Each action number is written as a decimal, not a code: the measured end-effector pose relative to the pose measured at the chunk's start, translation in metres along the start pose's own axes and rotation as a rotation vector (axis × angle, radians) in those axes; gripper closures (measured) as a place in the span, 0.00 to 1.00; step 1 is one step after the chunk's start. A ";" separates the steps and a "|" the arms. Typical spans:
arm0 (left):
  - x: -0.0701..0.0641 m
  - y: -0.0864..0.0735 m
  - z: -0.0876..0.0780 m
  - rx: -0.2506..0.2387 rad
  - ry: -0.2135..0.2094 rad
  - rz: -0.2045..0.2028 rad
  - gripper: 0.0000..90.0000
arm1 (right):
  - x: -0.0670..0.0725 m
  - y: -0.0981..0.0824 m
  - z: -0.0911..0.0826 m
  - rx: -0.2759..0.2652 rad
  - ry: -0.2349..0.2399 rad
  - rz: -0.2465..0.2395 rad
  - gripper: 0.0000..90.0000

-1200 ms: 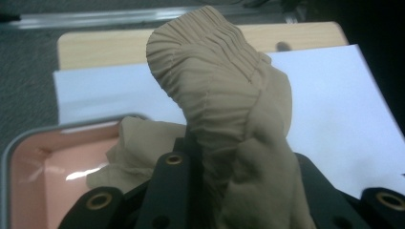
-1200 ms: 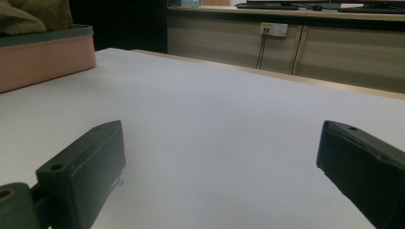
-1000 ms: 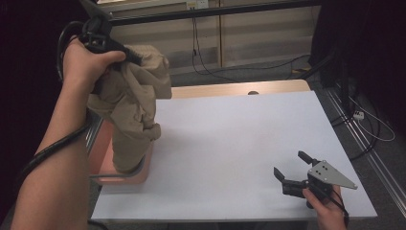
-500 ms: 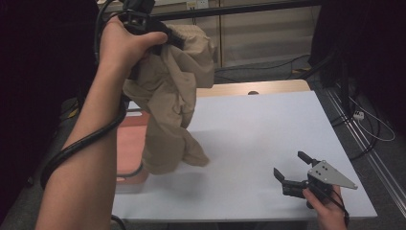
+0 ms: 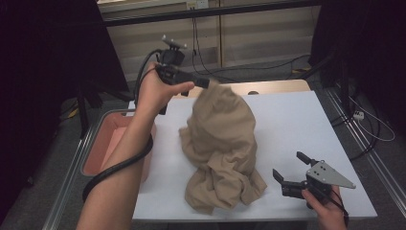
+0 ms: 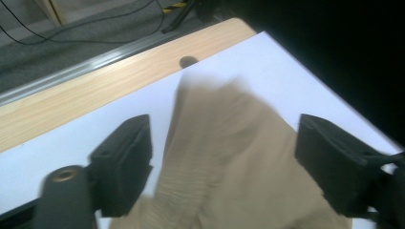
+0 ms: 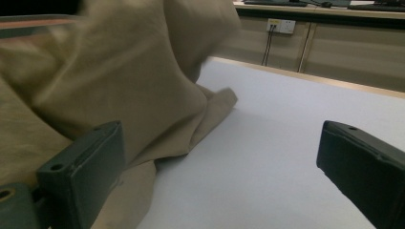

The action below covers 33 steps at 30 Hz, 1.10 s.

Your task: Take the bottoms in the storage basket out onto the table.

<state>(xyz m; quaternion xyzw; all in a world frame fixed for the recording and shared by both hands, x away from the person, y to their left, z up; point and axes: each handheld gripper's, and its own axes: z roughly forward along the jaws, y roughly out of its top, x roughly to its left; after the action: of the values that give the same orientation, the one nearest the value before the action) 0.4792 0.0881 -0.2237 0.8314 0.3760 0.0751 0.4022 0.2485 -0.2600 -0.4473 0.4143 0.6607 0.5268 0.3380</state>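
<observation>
Cloth (image 5: 222, 143) heaped, stretching toward person.

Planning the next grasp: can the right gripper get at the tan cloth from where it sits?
Probably yes. The right gripper is open beside the tan cloth, whose hem lies on the white table before its jaws, with nothing between them.

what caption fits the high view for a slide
Raised left claw open over a tan cloth heaped on the white table; right claw open.

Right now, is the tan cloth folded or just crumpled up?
Crumpled. The tan cloth sits heaped in loose bunched folds on the white table, no flat layers.
</observation>
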 end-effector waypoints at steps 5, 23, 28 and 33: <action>0.013 -0.039 0.025 0.032 0.007 0.008 0.19 | 0.002 0.000 0.004 0.024 0.003 -0.035 0.02; 0.025 -0.121 0.048 -0.023 0.054 0.015 0.14 | 0.002 0.016 0.025 0.108 -0.006 -0.083 0.02; 0.026 -0.140 0.052 -0.033 0.083 0.010 0.13 | 0.001 0.022 0.034 0.121 -0.002 -0.078 0.02; 0.031 -0.157 0.059 -0.030 0.100 0.000 0.11 | 0.001 0.029 0.047 0.134 0.004 -0.071 0.02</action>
<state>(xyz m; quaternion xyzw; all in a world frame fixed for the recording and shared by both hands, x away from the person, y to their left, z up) 0.4373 0.1348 -0.3819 0.8206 0.3944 0.1221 0.3952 0.2951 -0.2371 -0.4288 0.4112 0.7095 0.4698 0.3269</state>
